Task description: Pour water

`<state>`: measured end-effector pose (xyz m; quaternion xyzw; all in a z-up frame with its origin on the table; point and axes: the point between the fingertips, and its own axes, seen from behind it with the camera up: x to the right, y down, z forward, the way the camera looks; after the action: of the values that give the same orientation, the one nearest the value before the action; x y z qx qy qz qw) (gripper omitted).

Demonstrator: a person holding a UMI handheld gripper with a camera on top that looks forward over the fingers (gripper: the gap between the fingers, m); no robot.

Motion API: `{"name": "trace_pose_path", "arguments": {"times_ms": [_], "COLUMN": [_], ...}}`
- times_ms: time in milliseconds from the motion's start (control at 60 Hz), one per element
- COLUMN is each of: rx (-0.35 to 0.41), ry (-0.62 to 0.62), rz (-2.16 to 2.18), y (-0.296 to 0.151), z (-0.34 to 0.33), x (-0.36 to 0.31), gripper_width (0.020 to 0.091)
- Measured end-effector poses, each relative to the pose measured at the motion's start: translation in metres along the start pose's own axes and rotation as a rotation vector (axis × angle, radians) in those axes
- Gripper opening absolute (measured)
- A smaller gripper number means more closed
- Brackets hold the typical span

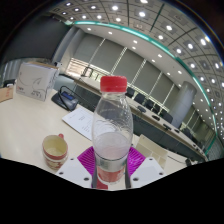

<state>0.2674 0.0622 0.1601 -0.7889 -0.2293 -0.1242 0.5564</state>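
**Student:** What occupies the centre of the frame?

**Instructor:** A clear plastic bottle [112, 128] with a red cap [116, 84], standing upright. It is mostly empty; a band of pale liquid shows near its base, above a red label. The bottle's foot sits low in the frame, between the two fingers of the tool [104, 168].

**Student:** In what state is the tool?

**Instructor:** Its magenta pads [86, 158] show at either side of the bottle's base, close against it. Whether both pads actually press the plastic cannot be told from this view, so the grip is left undetermined.

**Student:** And the object at lower left?

**Instructor:** A small cream cup [55, 151] with a red pattern on its wall. It stands upright on the pale surface [30, 125], just beside the left finger and apart from the bottle. Its mouth is open upward; the contents are not discernible.

**Student:** What lies farther back?

**Instructor:** Left of centre, a dark bag [67, 99] rests on the surface. Behind the bottle lies a white sheet of paper [78, 123]. At upper left stands a beige boxy machine [37, 79]. Tall windows [130, 62] fill the upper middle of the frame, beneath a ceiling dotted with round lights [118, 18].
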Motion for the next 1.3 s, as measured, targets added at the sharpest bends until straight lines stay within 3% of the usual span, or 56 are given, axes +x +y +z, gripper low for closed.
{"name": "trace_pose_path", "arguments": {"times_ms": [167, 367, 400, 533, 667, 700, 750, 800, 983, 1300], "rx": [-0.039, -0.089, -0.058, -0.049, -0.056, -0.077, -0.101, -0.114, -0.183, -0.269], "ry": [-0.144, -0.181, -0.182, -0.189, -0.188, -0.189, -0.201, -0.191, -0.128, -0.012], "rz": [0.343, 0.41, 0.43, 0.439, 0.392, 0.374, 0.359, 0.354, 0.375, 0.411], "y": [0.046, 0.094, 0.092, 0.096, 0.097, 0.101, 0.103, 0.104, 0.091, 0.034], "z": [0.018, 0.039, 0.039, 0.035, 0.033, 0.032, 0.027, 0.02, -0.034, -0.205], "x": [-0.014, -0.024, -0.022, -0.02, -0.024, -0.026, -0.031, -0.031, -0.031, -0.058], "gripper_width": [0.038, 0.0382, 0.0382, 0.041, 0.0561, 0.0663, 0.0873, 0.0845, 0.0873, 0.0858]}}
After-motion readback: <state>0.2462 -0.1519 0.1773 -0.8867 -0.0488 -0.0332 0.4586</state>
